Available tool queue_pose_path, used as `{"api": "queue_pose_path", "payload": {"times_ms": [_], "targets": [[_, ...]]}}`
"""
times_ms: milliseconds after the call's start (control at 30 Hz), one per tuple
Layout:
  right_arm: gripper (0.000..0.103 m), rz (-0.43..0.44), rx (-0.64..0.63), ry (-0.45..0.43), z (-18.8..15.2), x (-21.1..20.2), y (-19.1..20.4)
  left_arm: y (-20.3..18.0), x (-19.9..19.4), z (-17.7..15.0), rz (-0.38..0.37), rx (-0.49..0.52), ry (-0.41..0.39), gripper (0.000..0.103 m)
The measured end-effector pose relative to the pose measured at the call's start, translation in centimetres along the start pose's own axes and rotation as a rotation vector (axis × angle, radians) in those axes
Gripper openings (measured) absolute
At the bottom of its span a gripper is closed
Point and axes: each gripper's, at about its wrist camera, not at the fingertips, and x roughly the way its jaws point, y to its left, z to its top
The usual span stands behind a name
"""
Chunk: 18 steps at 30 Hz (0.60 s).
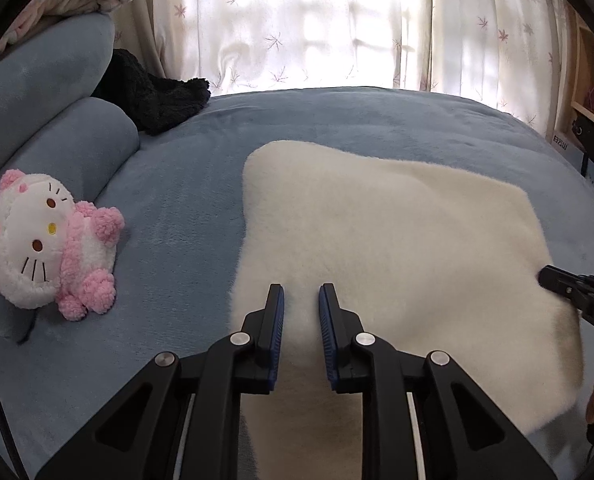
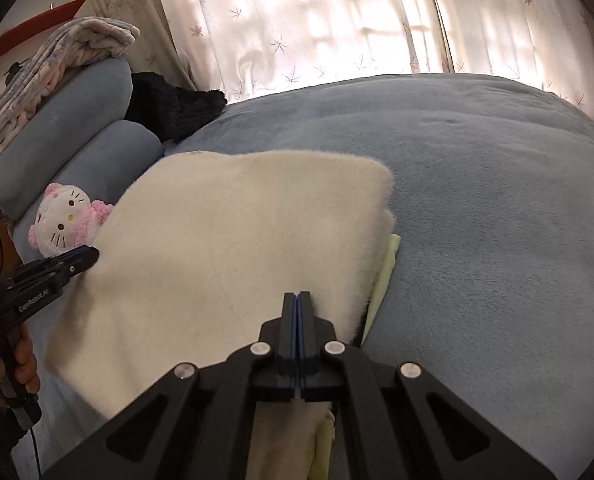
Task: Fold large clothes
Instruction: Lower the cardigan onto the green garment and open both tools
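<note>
A cream fleece garment (image 1: 397, 248) lies folded flat on the blue bed (image 1: 201, 200); it also shows in the right wrist view (image 2: 233, 240), with a pale yellow lining (image 2: 385, 276) peeking out at its right edge. My left gripper (image 1: 301, 292) is open, hovering over the garment's near left part with nothing between its pads. My right gripper (image 2: 297, 296) has its jaws pressed together at the garment's near right edge; whether cloth is pinched there cannot be told. Its tip shows in the left wrist view (image 1: 553, 278) at the garment's right edge.
A pink and white plush cat (image 1: 45, 244) lies on the bed left of the garment. A black fuzzy garment (image 1: 153, 96) and blue pillows (image 1: 57, 120) sit at the far left. Curtains (image 1: 297, 20) hang behind the bed. A shelf (image 1: 593, 92) stands at the right.
</note>
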Motion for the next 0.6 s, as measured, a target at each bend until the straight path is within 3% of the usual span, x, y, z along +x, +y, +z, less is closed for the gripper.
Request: {"api": "queue_pose_path", "payload": {"times_ms": [100, 167, 367, 400, 467, 600], "targets": [[0.003, 0.021, 0.022, 0.023, 0.1, -1.0, 0.1, -0.5, -0.9, 0.0, 0.009, -0.022, -0.005, 0.019], [0.003, 0.032, 0.033, 0.044, 0.0, -2.0, -0.1, -0.3, -1.6, -0.3, 0.001, -0.055, 0.002, 0.026], [0.003, 0.027, 0.028, 0.075, -0.7, -6.8, 0.3, -1.2, -4.8, -1.4, -0.017, -0.077, 0.067, 0.032], [0.003, 0.026, 0.029, 0.076, -0.8, -7.8, 0.4, -1.5, -5.8, -1.6, -0.016, -0.078, 0.072, 0.035], [0.003, 0.028, 0.026, 0.078, -1.1, -10.3, 0.6, -2.1, -8.3, -2.1, -0.027, -0.088, 0.074, 0.056], [0.004, 0.015, 0.0, 0.07, -1.3, -15.6, 1.2, -3.6, -13.7, -2.7, -0.034, -0.066, 0.053, 0.062]]}}
